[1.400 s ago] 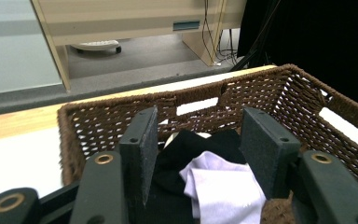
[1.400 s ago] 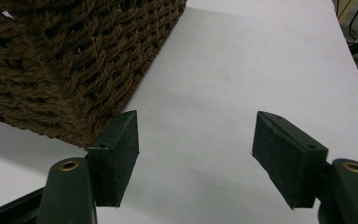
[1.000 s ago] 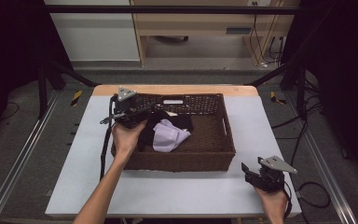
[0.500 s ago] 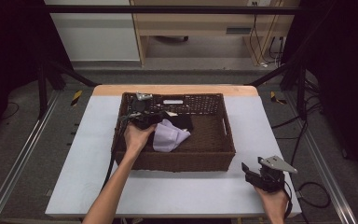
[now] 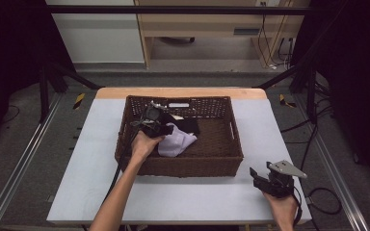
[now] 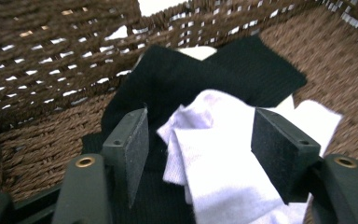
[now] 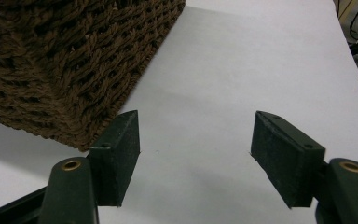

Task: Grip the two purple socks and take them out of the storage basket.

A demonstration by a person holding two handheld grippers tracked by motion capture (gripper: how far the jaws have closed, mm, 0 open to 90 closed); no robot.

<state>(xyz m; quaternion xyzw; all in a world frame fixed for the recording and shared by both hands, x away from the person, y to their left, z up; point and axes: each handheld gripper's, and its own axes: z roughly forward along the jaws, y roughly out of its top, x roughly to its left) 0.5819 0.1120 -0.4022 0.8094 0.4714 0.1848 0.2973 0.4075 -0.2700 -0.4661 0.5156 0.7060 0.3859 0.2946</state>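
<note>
A brown woven basket [image 5: 180,168] stands mid-table and holds a lilac cloth [image 5: 176,143] lying partly over a black cloth [image 5: 187,126]. My left gripper [image 5: 164,128] reaches down into the basket's left half. Its jaws have just been opening. In the left gripper view the left gripper [image 6: 198,140] stands open low over the lilac cloth [image 6: 219,163] and the black cloth [image 6: 177,79], and neither pad presses on the fabric. My right gripper [image 5: 257,177] hovers open over the white table by the basket's front right corner, with nothing between its jaws [image 7: 196,149].
The basket's woven wall [image 6: 51,60] rises close behind the left gripper. Its outer corner [image 7: 65,60] sits just left of the right gripper, with bare white tabletop [image 7: 242,60] ahead. The table's edge [image 5: 173,222] runs close under both forearms.
My left hand has moved right and down from the basket's far left corner into the basket, over the cloths. The right hand has stayed where it was.
</note>
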